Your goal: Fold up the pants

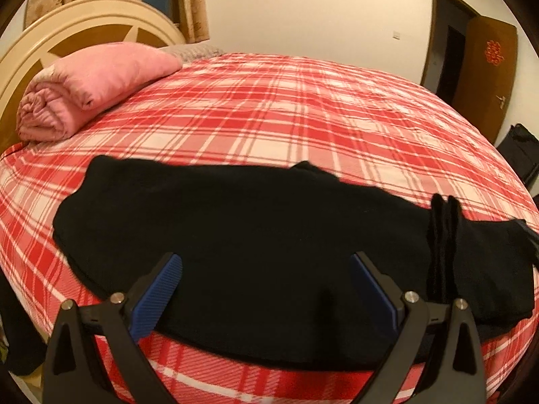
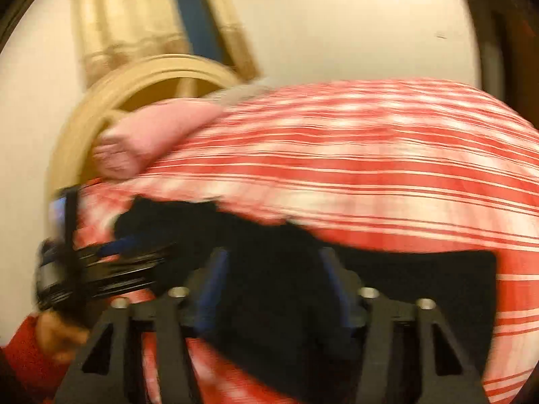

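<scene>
Black pants lie stretched across the near part of a bed with a red plaid sheet. A narrow ridge of the black cloth stands up near their right end. My left gripper hovers over the middle of the pants, open, with its blue pads wide apart and nothing pinched. The right wrist view is blurred. There my right gripper is open above the pants, with black cloth showing in the gap. The left gripper appears at its left, held by a hand in a red sleeve.
A folded pink quilt lies at the bed's far left, against a cream and brown headboard. Curtains hang behind it. A brown door stands ajar at the right, with a dark bag below it beside the bed.
</scene>
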### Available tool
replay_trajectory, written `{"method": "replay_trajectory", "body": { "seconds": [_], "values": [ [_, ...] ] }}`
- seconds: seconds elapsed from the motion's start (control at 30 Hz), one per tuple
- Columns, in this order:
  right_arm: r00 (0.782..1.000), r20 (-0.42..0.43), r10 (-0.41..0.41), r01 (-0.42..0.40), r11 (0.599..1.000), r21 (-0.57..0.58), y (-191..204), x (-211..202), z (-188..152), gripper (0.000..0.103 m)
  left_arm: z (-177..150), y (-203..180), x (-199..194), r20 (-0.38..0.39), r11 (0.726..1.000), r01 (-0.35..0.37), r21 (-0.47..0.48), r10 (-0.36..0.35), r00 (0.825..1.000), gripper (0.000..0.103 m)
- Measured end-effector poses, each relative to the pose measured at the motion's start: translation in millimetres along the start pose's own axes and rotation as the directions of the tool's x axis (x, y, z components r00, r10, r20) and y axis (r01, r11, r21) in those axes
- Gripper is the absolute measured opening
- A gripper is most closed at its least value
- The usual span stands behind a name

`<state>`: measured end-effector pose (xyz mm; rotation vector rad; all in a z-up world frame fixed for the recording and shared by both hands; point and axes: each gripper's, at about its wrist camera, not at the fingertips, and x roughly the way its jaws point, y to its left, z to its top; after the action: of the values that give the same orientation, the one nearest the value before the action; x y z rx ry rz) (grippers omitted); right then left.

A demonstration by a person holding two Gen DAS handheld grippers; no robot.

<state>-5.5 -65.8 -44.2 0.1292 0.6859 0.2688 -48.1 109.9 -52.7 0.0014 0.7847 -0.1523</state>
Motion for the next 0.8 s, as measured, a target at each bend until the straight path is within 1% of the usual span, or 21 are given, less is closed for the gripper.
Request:
{"method": "replay_trajectory", "body": {
  "seconds": [0.07,0.13,0.2,0.23,0.27,0.3,0.37,0.4,0.43,0.47,0.5,0.57,0.63,0.7,0.73,0.77,0.8],
  "values": [
    [0.997,-0.041,-0.058,0.058,0.998,0.003,-14.1,18.1,4.4,0.038,1.6,-7.1,1.9,-0.004,1.0,0.014,0.006,-0.014,1.0,0.101],
    [0.992,-0.072,-0.1,0.099,0.995,-0.026,-15.4,37.7,5.8,0.034,2.9,-16.2,2.0,-0.009,0.999,0.033,0.02,-0.033,0.999,0.101],
    [0.985,-0.127,-0.116,0.113,0.993,-0.036,-13.6,61.4,4.7,0.032,3.5,-23.9,-2.6,-0.001,0.998,0.044,0.043,-0.044,0.999,0.101],
    [0.984,-0.135,-0.115,0.111,0.993,-0.04,-13.2,67.1,3.9,0.032,4.0,-27.3,-4.7,0.004,0.997,0.048,0.058,-0.049,0.999,0.101],
    [0.985,-0.131,-0.11,0.103,0.993,-0.056,-9.0,71.1,3.2,0.032,4.4,-30.2,-6.3,0.006,0.996,0.057,0.072,-0.057,0.998,0.101],
    [0.988,-0.133,-0.082,0.073,0.995,-0.072,-3.3,75.6,2.8,0.032,4.4,-33.9,-7.5,0.005,0.993,0.069,0.091,-0.07,0.998,0.101],
    [0.991,-0.136,0.009,-0.019,0.997,-0.071,-0.1,78.5,1.8,0.032,5.3,-39.2,-7.2,-0.002,0.989,0.096,0.109,-0.096,0.995,0.101],
    [0.99,-0.137,0.029,-0.039,0.997,-0.065,-1.4,77.2,1.9,0.032,6.1,-42.8,-6.7,-0.01,0.987,0.114,0.116,-0.114,0.993,0.101],
    [0.991,-0.127,0.04,-0.047,0.998,-0.05,-4.3,72.8,1.6,0.032,7.1,-46.5,-5.9,-0.017,0.984,0.133,0.12,-0.132,0.991,0.101],
    [0.993,-0.1,0.065,-0.066,0.998,-0.013,-11.4,63.3,3.1,0.032,7.3,-49.6,-6.4,-0.02,0.981,0.153,0.123,-0.151,0.988,0.101],
    [0.994,-0.063,0.084,-0.082,0.996,0.031,-19.5,49.1,4.6,0.032,8.0,-55.3,-6.7,-0.027,0.974,0.189,0.127,-0.187,0.982,0.101],
    [0.997,0.004,0.082,-0.082,0.993,0.088,-38.0,18.6,6.6,0.032,8.1,-64.0,-7.3,-0.035,0.961,0.243,0.134,-0.24,0.97,0.101],
    [0.999,0.043,0.023,-0.027,0.994,0.11,-55.0,-11.6,5.6,0.032,8.1,-76.6,-5.1,-0.048,0.943,0.297,0.148,-0.293,0.955,0.101],
    [0.996,0.058,-0.06,0.052,0.989,0.139,-76.7,-41.2,-1.4,0.033,6.5,-89.8,3.1,-0.076,0.93,0.333,0.157,-0.325,0.943,0.101],
    [0.993,0.059,-0.098,0.088,0.983,0.16,-86.9,-53.3,-6.2,0.033,5.1,-95.3,7.3,-0.094,0.928,0.339,0.156,-0.327,0.94,0.098],
    [0.99,0.059,-0.124,0.112,0.978,0.177,-95.1,-62.0,-9.5,0.033,3.6,-100.6,12.0,-0.115,0.924,0.349,0.154,-0.334,0.935,0.091],
    [0.987,0.057,-0.151,0.138,0.971,0.197,-104.2,-71.7,-14.2,0.033,2.3,-105.2,16.7,-0.139,0.918,0.368,0.146,-0.349,0.927,0.087]
  ]
}}
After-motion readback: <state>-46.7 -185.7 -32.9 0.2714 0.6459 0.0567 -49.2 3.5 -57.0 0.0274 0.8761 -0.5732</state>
